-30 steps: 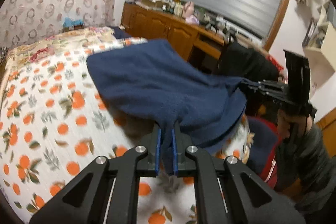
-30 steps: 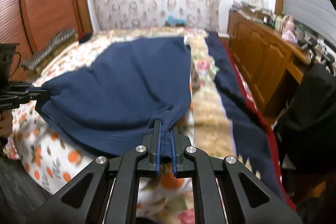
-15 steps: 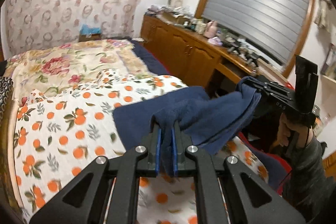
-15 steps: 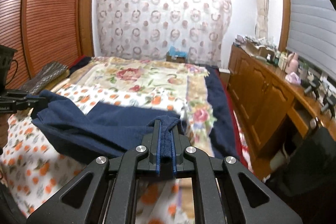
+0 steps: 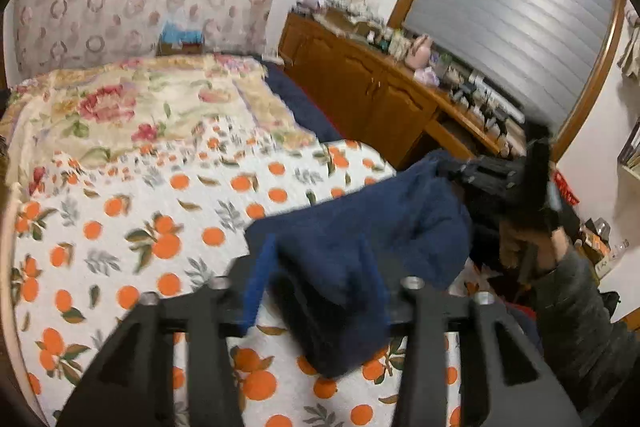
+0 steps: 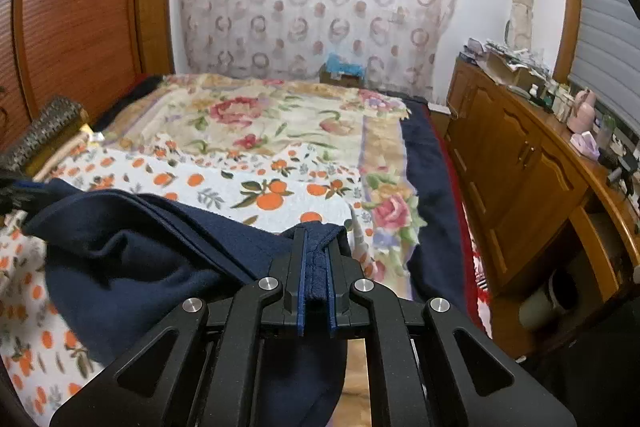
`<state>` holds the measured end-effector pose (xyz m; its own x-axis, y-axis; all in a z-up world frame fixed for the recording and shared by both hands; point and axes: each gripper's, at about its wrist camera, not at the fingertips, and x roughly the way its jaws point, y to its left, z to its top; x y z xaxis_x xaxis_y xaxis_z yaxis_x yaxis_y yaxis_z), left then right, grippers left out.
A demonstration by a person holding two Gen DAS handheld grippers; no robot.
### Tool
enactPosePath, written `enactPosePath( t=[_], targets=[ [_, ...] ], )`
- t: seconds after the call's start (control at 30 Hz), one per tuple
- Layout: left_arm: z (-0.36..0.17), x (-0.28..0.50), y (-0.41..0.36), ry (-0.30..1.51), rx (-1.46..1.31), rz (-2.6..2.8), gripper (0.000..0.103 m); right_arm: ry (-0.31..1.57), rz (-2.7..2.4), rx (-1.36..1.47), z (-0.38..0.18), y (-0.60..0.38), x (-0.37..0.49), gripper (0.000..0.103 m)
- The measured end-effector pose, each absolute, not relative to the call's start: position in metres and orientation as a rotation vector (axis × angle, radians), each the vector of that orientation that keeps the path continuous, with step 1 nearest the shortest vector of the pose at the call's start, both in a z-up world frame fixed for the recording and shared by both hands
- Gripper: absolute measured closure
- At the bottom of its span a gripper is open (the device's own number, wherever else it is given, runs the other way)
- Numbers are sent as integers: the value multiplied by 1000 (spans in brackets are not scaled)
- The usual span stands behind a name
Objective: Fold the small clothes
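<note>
A navy blue knit garment [image 5: 360, 227] lies bunched on the orange-print bed sheet [image 5: 160, 227] close in front of me. My left gripper [image 5: 320, 267] has its jaws opening. A fold of the garment sits loosely between the blue pads [image 5: 256, 287], and they do not press on it. My right gripper [image 6: 316, 243] is shut on the garment's hem [image 6: 316, 279]. In the left wrist view that right gripper [image 5: 480, 171] holds the cloth's far right corner up. At the right wrist view's left edge, the left gripper [image 6: 10, 191] shows only as a dark tip beside the garment [image 6: 140, 247].
A floral blanket [image 6: 260, 123] covers the far half of the bed, with a dark blue one [image 6: 424, 167] along its right side. A cluttered wooden cabinet [image 6: 520, 167] runs down the right, and a wardrobe [image 6: 80, 27] stands on the left. A person's grey sleeve [image 5: 572, 299] is behind the right gripper.
The spread, lifted garment has come down into a bunch near the bed's front. The left jaws, shut on the cloth before, now stand apart. The right gripper stays shut on the hem.
</note>
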<state>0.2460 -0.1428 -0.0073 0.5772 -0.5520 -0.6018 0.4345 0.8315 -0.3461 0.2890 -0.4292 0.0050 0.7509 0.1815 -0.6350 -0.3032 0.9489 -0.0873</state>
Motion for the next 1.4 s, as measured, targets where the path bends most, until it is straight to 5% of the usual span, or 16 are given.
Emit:
enactPosePath(
  t=[0.2, 0.33, 0.63, 0.97, 1.4],
  targets=[
    [-10, 250, -139, 772, -123, -542, 53, 679, 244, -196, 0, -426, 308, 95],
    [-25, 253, -147, 810, -113, -552, 53, 653, 207, -159, 10, -429, 314, 74],
    [-40, 261, -165, 861, -65, -565, 53, 623, 220, -135, 28, -448, 291, 57],
    [-62, 324, -172, 886, 2, -358, 53, 720, 258, -138, -10, -442, 302, 54],
    [-70, 316, -175, 936, -50, -460, 53, 801, 292, -70, -32, -448, 315, 45]
  ],
)
